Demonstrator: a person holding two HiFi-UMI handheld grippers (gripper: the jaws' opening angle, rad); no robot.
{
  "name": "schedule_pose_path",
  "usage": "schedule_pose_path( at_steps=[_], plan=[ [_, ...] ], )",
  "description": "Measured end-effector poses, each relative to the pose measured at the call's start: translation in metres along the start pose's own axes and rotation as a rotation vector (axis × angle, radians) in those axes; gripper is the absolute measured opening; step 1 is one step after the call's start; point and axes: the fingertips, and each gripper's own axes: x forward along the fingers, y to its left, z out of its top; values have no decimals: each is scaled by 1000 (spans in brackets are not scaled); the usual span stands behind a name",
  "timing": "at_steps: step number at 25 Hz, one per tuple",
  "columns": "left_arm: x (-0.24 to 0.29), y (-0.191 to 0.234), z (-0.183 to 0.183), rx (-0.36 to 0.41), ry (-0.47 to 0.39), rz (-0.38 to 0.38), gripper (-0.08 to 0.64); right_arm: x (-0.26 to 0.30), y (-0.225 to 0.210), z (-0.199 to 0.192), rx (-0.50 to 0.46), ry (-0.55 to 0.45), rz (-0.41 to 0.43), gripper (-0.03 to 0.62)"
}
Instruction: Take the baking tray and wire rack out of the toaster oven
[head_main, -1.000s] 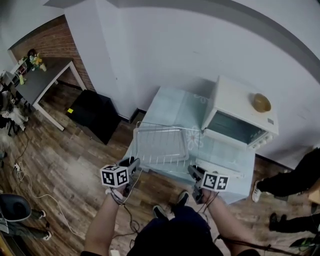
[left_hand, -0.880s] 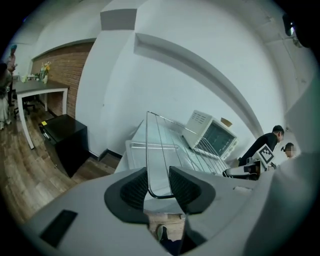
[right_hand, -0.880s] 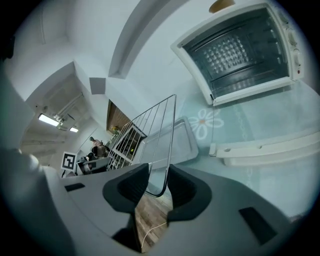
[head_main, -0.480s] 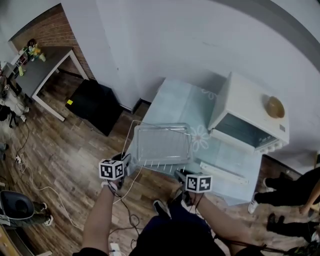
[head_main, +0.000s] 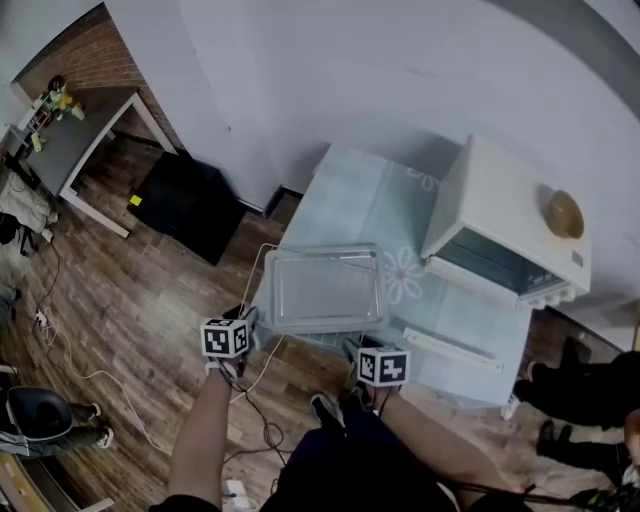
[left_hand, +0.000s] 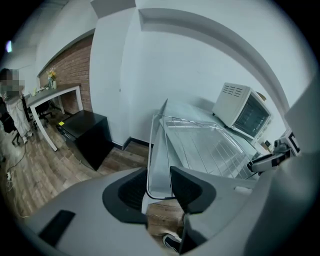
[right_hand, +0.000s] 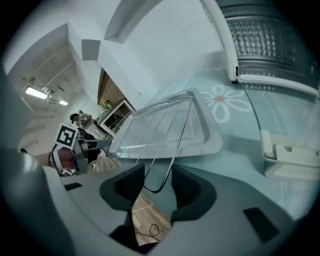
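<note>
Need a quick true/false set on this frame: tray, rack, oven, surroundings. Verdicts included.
1. The baking tray lies on the table, outside the toaster oven. True.
2. The oven door is shut. False: it hangs open over the table.
3. The wire rack rests on the tray. True.
4. The oven's top is bare. False: a round tan object sits on it.
5. The black cabinet stands on the table. False: it stands on the floor, left of the table.
</note>
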Motion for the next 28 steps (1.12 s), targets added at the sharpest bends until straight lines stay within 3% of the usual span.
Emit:
schedule_pose_path(
  at_steps=[5, 9, 15, 23, 28],
  plan=[
    [3, 1, 3, 22, 13, 26, 138, 1, -6, 3, -36, 8, -49, 178],
    [6, 1, 0, 9, 16, 22, 143, -1, -8, 8, -28, -3, -56, 218],
    [-8, 11, 10, -51, -59, 15, 206, -17, -1, 20, -17, -60, -42, 244],
    [-69, 12, 62, -17, -276, 104, 207, -63, 15, 66, -79, -214, -57, 236],
    [-122, -15, 102, -2, -440, 58, 201, -102, 43, 112, -70, -409, 34, 193]
  ],
)
